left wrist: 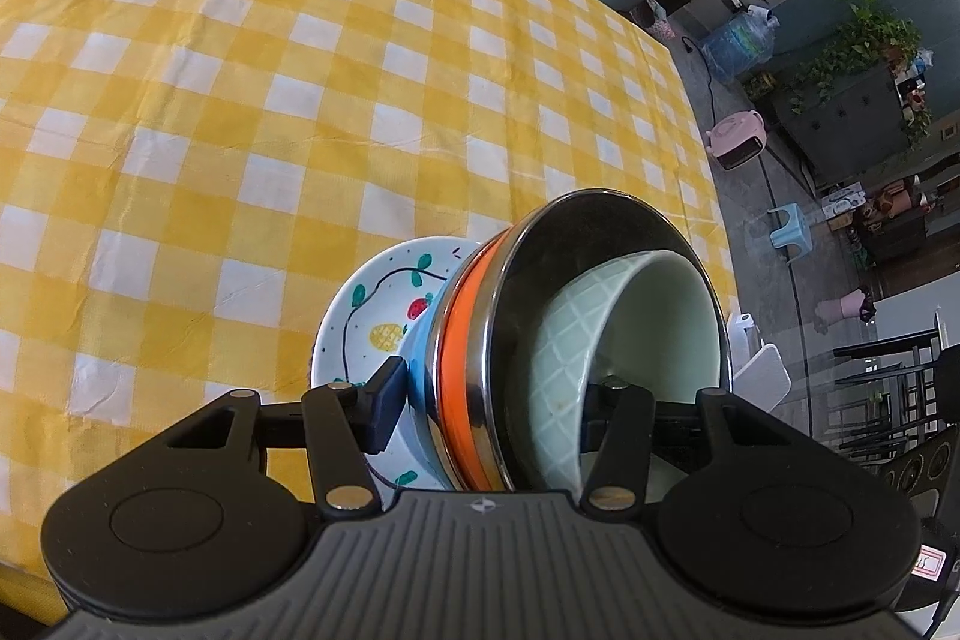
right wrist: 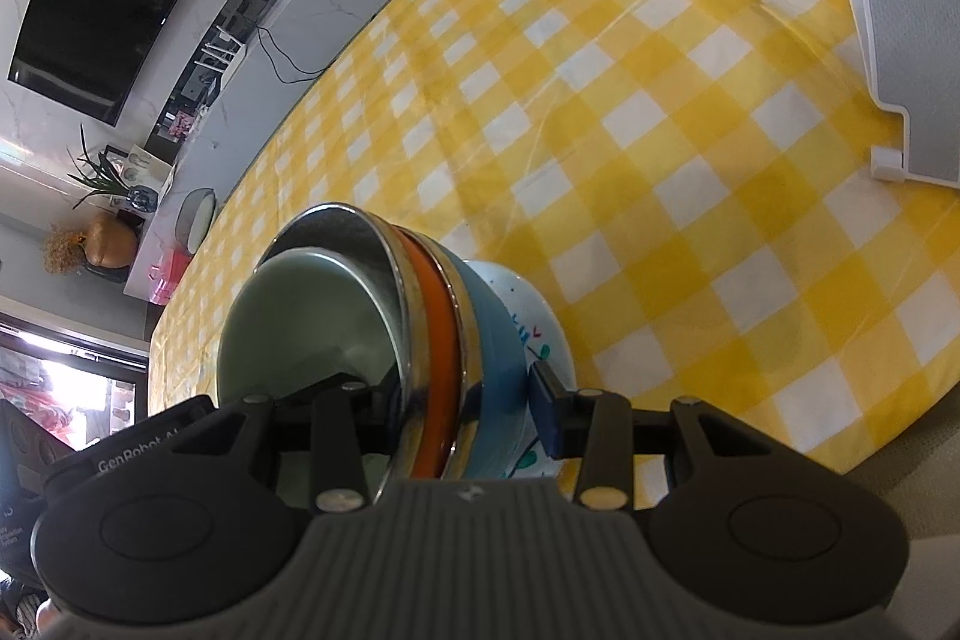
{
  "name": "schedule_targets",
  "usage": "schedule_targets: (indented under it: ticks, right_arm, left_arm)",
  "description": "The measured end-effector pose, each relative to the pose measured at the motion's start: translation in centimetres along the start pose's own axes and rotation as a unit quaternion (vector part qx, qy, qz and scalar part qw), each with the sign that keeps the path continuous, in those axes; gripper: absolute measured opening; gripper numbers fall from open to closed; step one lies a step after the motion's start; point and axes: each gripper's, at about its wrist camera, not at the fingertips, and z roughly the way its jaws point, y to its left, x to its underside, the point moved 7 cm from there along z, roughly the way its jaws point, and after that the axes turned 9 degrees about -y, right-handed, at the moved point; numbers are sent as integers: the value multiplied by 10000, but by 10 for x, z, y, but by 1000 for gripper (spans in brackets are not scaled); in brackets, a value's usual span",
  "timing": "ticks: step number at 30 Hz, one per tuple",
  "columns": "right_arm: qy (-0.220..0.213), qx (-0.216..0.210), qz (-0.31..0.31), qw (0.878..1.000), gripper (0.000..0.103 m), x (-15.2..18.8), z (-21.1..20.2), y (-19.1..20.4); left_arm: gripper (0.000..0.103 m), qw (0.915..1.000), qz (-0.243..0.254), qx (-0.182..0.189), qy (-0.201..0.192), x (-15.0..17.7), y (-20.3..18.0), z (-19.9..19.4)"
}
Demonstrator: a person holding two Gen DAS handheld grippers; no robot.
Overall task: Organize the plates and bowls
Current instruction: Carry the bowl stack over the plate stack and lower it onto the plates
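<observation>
A nested stack of dishes fills the lower middle of both wrist views. A pale green bowl (left wrist: 636,316) sits inside a steel bowl with an orange band (left wrist: 462,334). Under that come a blue bowl (right wrist: 498,340) and a white plate with painted fruit (left wrist: 372,316). My left gripper (left wrist: 498,403) is shut across the stack's near rim, one pad outside by the plate and the other finger inside the green bowl. My right gripper (right wrist: 450,400) grips the opposite rim the same way. The stack is low over the yellow checked tablecloth (left wrist: 240,100); I cannot tell whether it touches.
A white rack (right wrist: 900,70) lies on the cloth at the far right of the right wrist view; its corner (left wrist: 762,376) shows beside the stack. The table edge (left wrist: 708,172) runs close by, with a floor below holding a blue stool (left wrist: 792,226) and plants.
</observation>
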Motion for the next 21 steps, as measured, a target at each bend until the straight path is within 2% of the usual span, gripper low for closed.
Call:
schedule_targets:
  ticks: [10,21]
  right_arm:
    - [-77,3,2,10000,41,0,-4,-2]
    - [-176,-222,-49,9996,55,1,-8,2]
  left_arm:
    - [57,9999,129,-70,8,0,-6,1]
    - [57,9997,189,-131,-43,-2,-7,1]
